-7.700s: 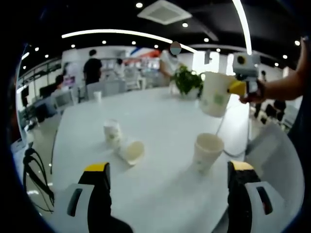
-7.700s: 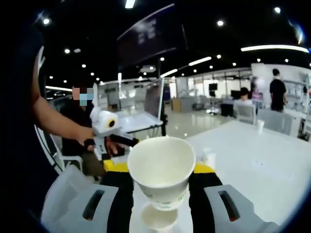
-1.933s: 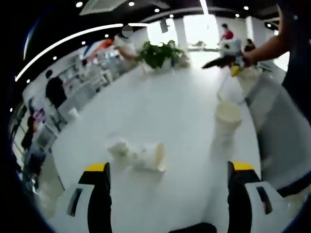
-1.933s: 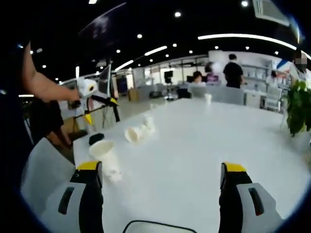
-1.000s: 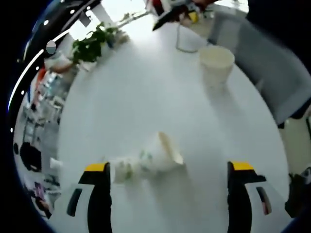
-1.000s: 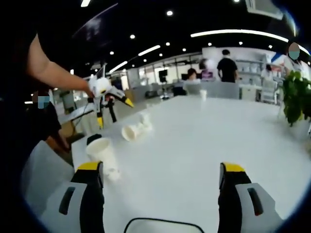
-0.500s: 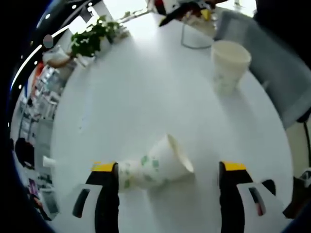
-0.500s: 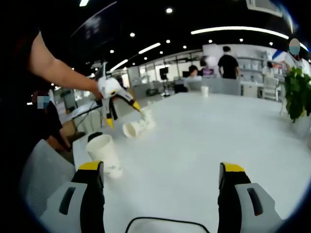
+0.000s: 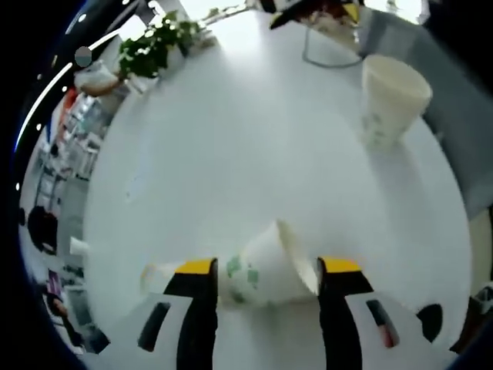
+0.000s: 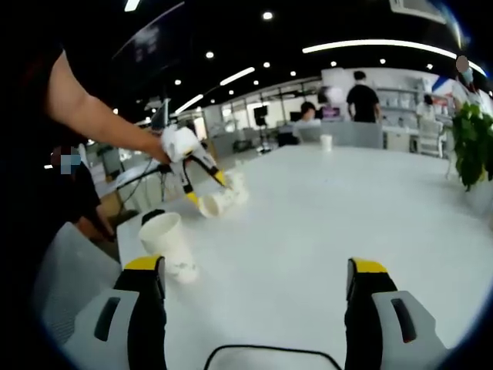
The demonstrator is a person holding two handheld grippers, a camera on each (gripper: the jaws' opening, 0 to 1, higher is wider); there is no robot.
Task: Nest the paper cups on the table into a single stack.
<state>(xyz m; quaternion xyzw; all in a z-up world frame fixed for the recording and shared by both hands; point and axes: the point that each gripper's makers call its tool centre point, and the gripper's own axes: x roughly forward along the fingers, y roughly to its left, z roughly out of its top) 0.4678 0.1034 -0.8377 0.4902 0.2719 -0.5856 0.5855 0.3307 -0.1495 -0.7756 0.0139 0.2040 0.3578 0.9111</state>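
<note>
The step in hand seems to be the pickup of the white paper cup with green print that lies on its side (image 9: 262, 268) on the white surface (image 9: 246, 131). The left gripper (image 9: 266, 270) has its jaws set around this cup, one on each side of the wall near the rim, with the open mouth turned to the right jaw. The jaws are narrowed close to the cup, but it is not clear if they already press it. Beyond the left jaw, just outside it, another small paper cup (image 9: 156, 276) lies and seems joined to the bottom of the first one.

The upright white paper cup stack (image 9: 391, 99) stands well ahead of the jaws, to the right, near the edge of the surface. In the right gripper view it stands just ahead of the left jaw.

The right gripper (image 10: 254, 281) holds nothing; its jaws stand wide apart over the bare surface.

The next move probably calls for a firm squeeze, then a lift and a turn to upright before the cup goes into the stack.
</note>
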